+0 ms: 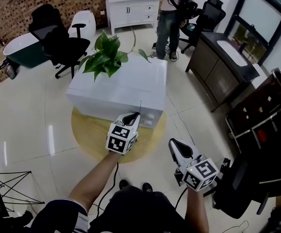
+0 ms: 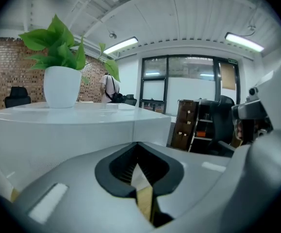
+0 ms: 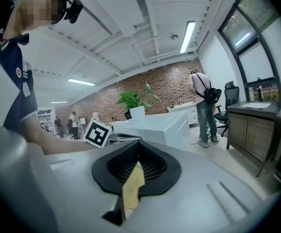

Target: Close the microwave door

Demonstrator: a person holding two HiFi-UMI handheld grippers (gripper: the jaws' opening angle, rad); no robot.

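1. In the head view, the front of the white box-shaped microwave (image 1: 125, 89) is partly hidden behind the left gripper (image 1: 132, 117).
2. The top edge cuts off the standing person in grey trousers (image 1: 171, 21).
3. There the green leaves (image 1: 104, 57) hide the white pot (image 2: 61, 85).

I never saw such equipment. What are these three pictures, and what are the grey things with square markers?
A person holds a two-jaw gripper in each hand; the marker cubes belong to them. One picture comes from a camera on the person's head, looking down; the other two from cameras on the grippers. The left gripper is at the front of a white microwave with a potted plant on top, standing on a round wooden table. The right gripper hangs apart. Both have jaws together and hold nothing.
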